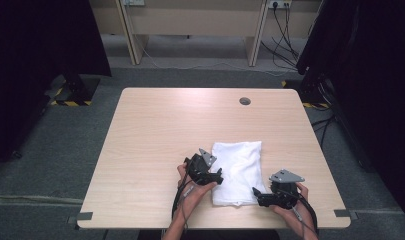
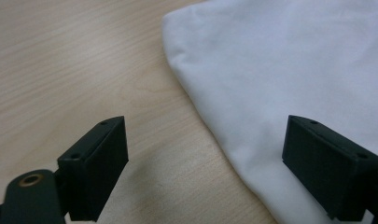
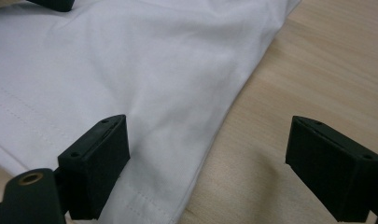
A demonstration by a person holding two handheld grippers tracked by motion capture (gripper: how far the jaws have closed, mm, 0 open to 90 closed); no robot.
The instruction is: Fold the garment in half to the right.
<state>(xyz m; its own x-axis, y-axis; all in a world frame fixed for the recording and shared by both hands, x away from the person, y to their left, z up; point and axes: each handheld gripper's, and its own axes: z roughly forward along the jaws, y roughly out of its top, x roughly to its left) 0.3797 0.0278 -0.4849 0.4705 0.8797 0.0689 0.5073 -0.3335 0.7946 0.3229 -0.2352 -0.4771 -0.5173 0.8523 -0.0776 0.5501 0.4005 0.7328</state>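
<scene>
We hold both the left gripper (image 1: 219,176) and right gripper (image 1: 257,195) with jaws wide, empty, straddling opposite edges of the folded white cloth (image 1: 238,170) near the table (image 1: 155,130) front. Closing shallow may pinch one layer only, unfolding it.

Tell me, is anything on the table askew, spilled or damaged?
Nothing stands out. The folded white cloth lies flat on the table, slightly wrinkled, with no stain or tear visible. The left gripper and the right gripper are open at its edges.
</scene>
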